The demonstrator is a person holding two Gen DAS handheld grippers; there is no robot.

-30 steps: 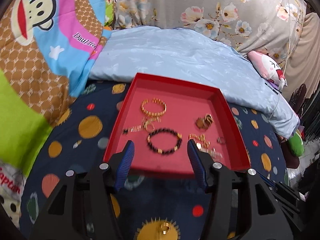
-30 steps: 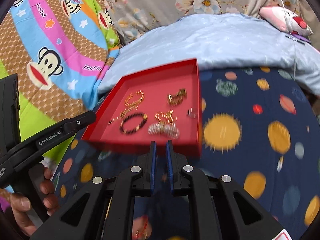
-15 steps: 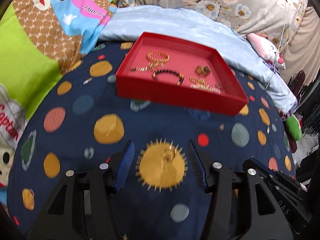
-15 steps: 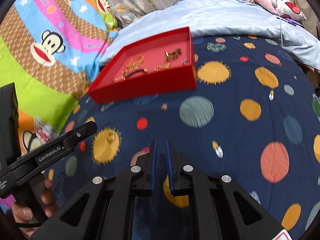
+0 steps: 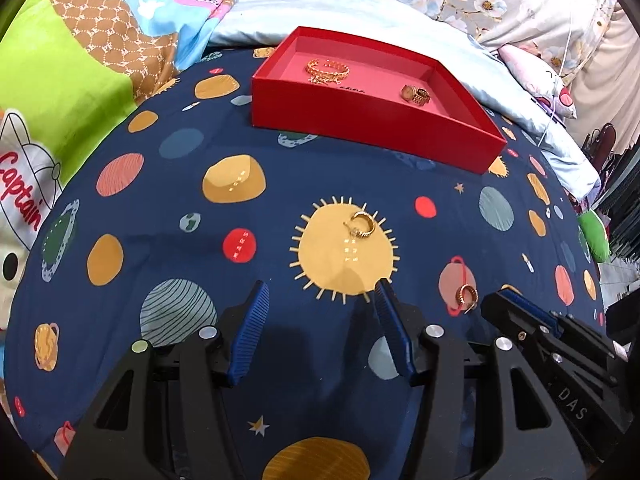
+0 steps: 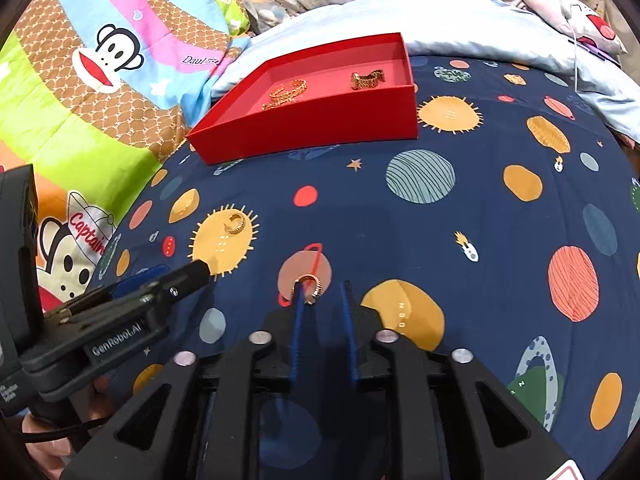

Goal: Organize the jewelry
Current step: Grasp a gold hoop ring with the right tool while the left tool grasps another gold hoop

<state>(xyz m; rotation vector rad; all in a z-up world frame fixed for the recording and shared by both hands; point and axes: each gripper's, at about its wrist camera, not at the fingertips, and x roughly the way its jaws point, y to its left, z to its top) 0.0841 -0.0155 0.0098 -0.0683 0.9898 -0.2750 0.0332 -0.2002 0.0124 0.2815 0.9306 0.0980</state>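
Observation:
A red tray (image 5: pixel 360 120) sits at the far side of the planet-print bedspread and holds a gold bracelet (image 5: pixel 328 69) and a gold watch (image 5: pixel 416 94); the right wrist view shows the tray (image 6: pixel 320 124) too. One gold hoop earring (image 5: pixel 362 224) lies on a yellow sun print ahead of my open left gripper (image 5: pixel 320 304). A second gold hoop earring (image 6: pixel 311 287) lies on a pink planet print, just at the left fingertip of my right gripper (image 6: pixel 322 292), which is open a little. That earring also shows in the left wrist view (image 5: pixel 467 296).
A monkey-print quilt (image 6: pixel 80 60) lies to the left and a pale blue pillow (image 5: pixel 360 16) behind the tray. The left gripper body (image 6: pixel 120 312) reaches in at the left of the right wrist view. A pink plush toy (image 5: pixel 560 96) lies at the far right.
Both grippers have drawn back from the tray and dropped toward the bedspread. My right gripper has gone from shut to slightly open beside the second earring. The left stays open.

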